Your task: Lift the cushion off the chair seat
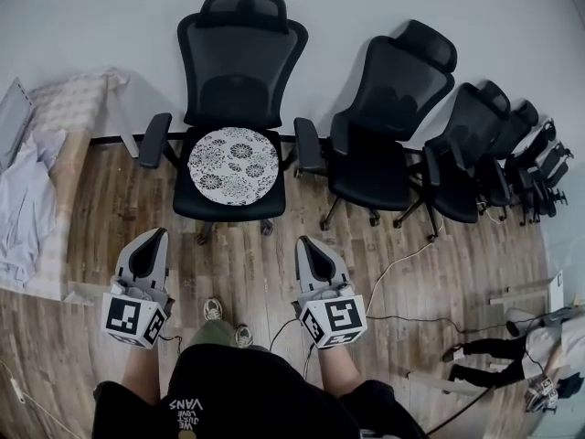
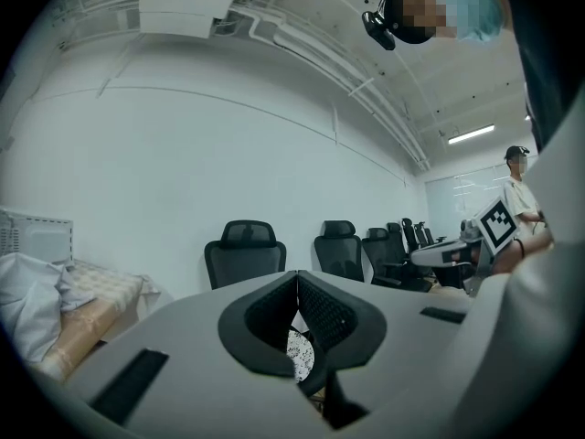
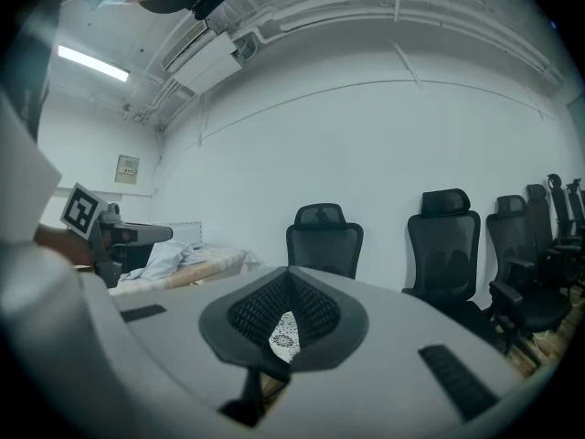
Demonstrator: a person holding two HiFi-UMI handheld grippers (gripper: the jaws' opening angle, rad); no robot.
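Nearest, the left gripper [image 1: 154, 240] and right gripper [image 1: 309, 245] have their jaws pressed together on nothing, well short of the round patterned cushion [image 1: 234, 165] lying on the chair [image 1: 242, 71] seat ahead, so arriving unopened would likely just shove it sideways.

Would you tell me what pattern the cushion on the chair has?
The cushion is white with a dark floral print, clearest in the head view.

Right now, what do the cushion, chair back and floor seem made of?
The cushion looks like matte fabric, given its printed floral pattern. The chair back is black mesh, slightly see-through. The floor is wood or wood-look planks, with grain and seams.
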